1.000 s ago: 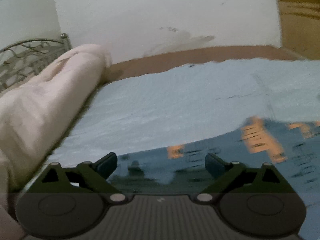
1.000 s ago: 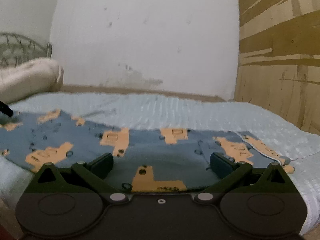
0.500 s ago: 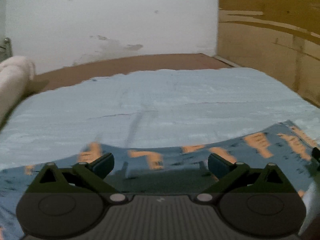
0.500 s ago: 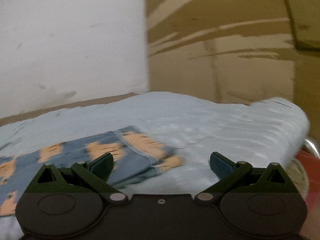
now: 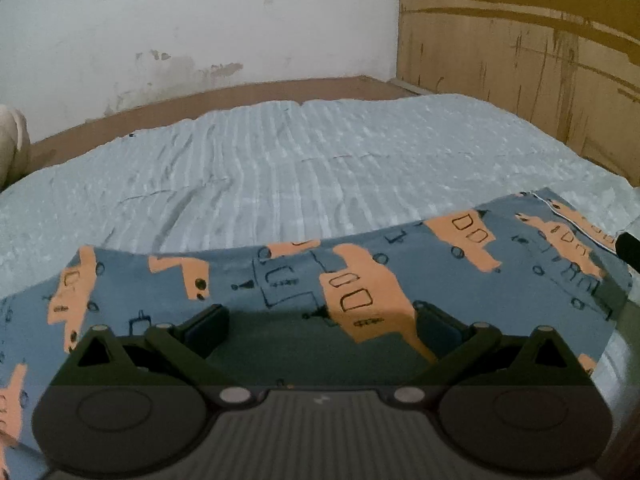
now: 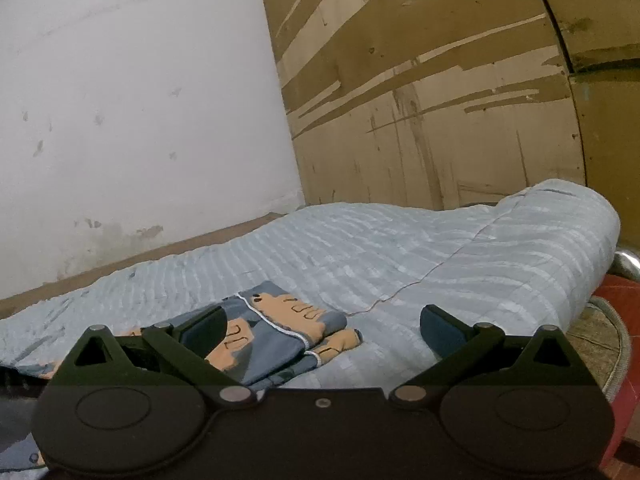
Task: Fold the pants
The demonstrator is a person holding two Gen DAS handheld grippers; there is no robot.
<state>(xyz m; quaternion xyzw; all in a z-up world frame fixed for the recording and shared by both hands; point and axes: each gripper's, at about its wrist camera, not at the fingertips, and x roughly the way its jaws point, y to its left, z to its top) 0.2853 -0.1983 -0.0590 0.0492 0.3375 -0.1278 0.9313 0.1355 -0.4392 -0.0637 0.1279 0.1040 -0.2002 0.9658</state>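
The blue pants (image 5: 280,292), printed with orange vehicles, lie flat along the near edge of the pale blue quilted bedspread (image 5: 320,168), running from 9 o'clock to 3 o'clock across the left wrist view. In the right wrist view one end of the garment (image 6: 280,320), edged with white piping, shows two stacked layers, so one lengthwise fold, leg on leg, appears done. The cross folds that would shorten the strip appear outstanding.

The left gripper (image 5: 320,326) hovers low over the middle of the garment, jaws spread wide, nothing between them. The right gripper (image 6: 322,326) sits at the layered end, jaws equally wide and empty; its left finger (image 6: 204,326) overlaps the fabric in the view, but contact cannot be confirmed. A dark tip (image 5: 628,246) at 3 o'clock in the left view is probably the right tool.

Beyond the bed: a stained white wall (image 5: 200,32) at 12 o'clock, a scuffed wooden panel (image 6: 420,100) at 2 o'clock.
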